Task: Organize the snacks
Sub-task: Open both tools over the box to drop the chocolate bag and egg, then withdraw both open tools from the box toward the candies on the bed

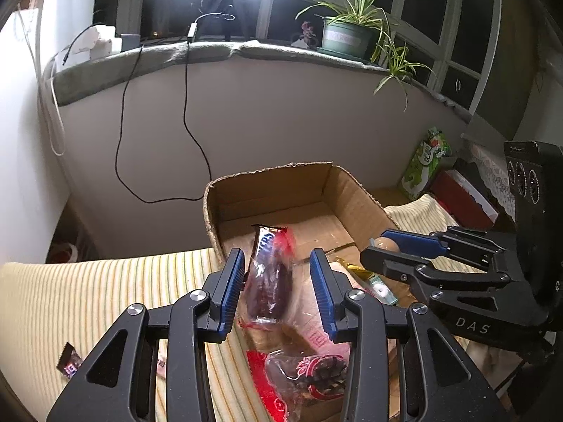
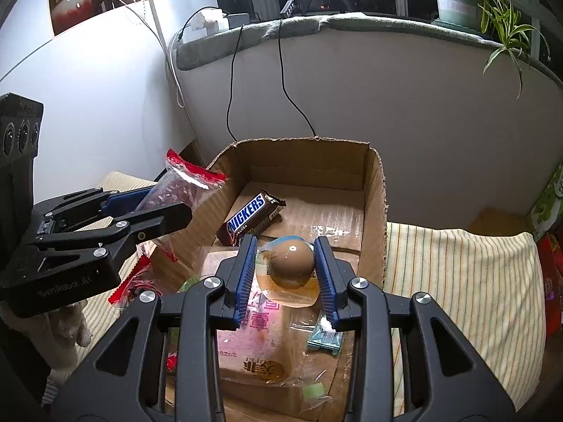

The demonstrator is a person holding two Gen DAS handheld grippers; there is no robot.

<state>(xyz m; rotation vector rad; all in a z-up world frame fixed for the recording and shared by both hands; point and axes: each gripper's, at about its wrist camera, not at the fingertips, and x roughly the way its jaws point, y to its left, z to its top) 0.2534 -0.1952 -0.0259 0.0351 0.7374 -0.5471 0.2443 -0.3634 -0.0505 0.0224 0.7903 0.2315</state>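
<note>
Nearest my left wrist camera, the left gripper (image 1: pixel 277 281) has its blue fingers (image 1: pixel 230 288) set on either side of a dark snack bag with a red top (image 1: pixel 269 281); whether the pads truly press it I cannot tell from here, though the right wrist view shows that bag pinched and lifted. Just beyond the bag sits the cardboard box (image 1: pixel 355 193), open at the top, on a striped cloth (image 1: pixel 88 292). Another red-edged packet (image 1: pixel 302 376) lies below the fingers, nearer than the box. Right of the box front, the right gripper (image 1: pixel 380 249) reaches in

Through my right wrist camera, the right gripper (image 2: pixel 286 274) pinches a round brown snack in clear wrap (image 2: pixel 292 263) at the near end of the box (image 2: pixel 373 190). A Snickers bar (image 2: pixel 250 219) lies on the box floor, just behind that snack. Left of the box wall, the left gripper (image 2: pixel 155 207) holds its bag (image 2: pixel 183 186) up beside the rim. A pale pink packet (image 2: pixel 257 334) lies below the fingers (image 2: pixel 246 274), at the box's near end
</note>
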